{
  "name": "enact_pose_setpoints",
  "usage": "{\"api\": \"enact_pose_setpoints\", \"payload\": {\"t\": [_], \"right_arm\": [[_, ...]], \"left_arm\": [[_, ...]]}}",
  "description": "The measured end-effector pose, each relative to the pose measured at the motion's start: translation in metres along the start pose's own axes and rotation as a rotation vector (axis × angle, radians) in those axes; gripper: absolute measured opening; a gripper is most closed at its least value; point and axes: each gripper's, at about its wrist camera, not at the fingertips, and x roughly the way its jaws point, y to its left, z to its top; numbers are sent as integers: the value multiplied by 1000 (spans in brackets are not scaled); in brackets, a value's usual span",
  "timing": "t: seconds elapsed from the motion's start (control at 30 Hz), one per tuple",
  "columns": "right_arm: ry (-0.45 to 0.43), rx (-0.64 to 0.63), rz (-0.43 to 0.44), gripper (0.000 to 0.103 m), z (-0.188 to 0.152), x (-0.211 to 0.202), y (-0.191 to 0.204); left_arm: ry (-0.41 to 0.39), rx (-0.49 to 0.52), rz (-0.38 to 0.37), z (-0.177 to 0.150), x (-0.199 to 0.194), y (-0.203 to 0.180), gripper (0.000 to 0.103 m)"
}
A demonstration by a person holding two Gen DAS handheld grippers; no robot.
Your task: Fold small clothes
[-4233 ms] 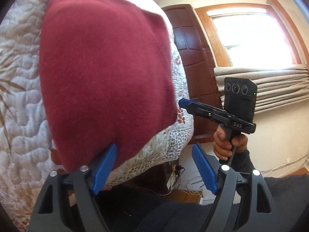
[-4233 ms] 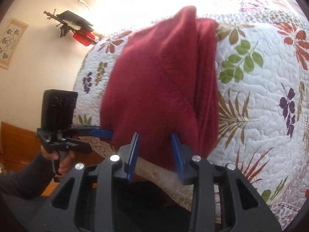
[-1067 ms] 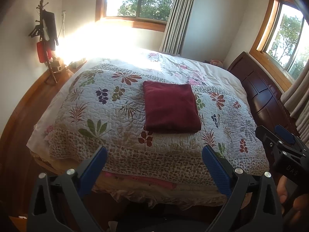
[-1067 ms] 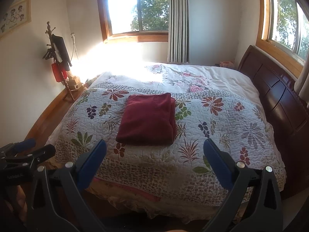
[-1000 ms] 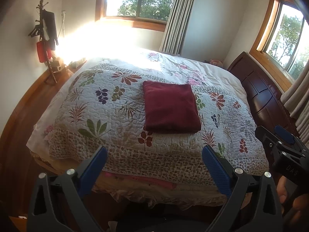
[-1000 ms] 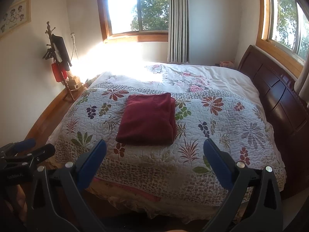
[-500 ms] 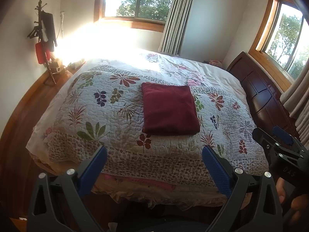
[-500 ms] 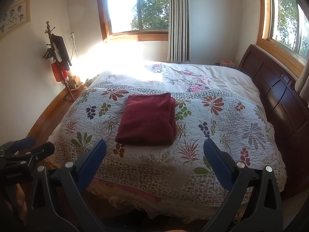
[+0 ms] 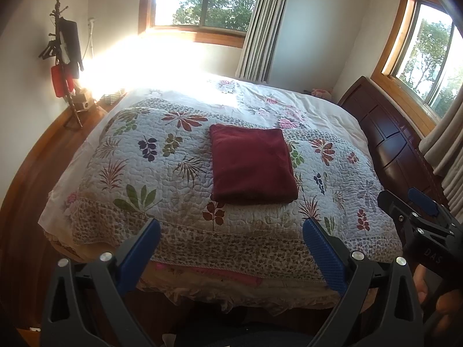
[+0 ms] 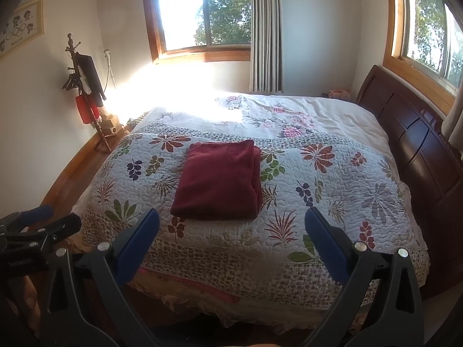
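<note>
- Both tongs stand released: the left gripper (image 9: 230, 241) and the right gripper (image 10: 231, 232) hold their blue pads wide apart, grasping nothing, off the near edge of the bed (image 10: 376, 110).
- On the leaf-patterned quilt (image 10: 332, 190), the dark red garment (image 10: 220, 182) lies folded into a flat, neat rectangle, layered edges on its right side.
- It sits midway across the quilt, well apart from both grippers.

Folded maroon garment (image 9: 252, 165) flat on quilt (image 9: 162, 173)
</note>
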Motion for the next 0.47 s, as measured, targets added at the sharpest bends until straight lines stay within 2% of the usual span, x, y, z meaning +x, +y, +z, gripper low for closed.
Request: {"api": "enact_pose_setpoints", "payload": {"t": [0.47], "right_arm": [[13,19,4,100,1,6,-7]], "left_arm": [[5,8,-8,6,6,-6,99]]}}
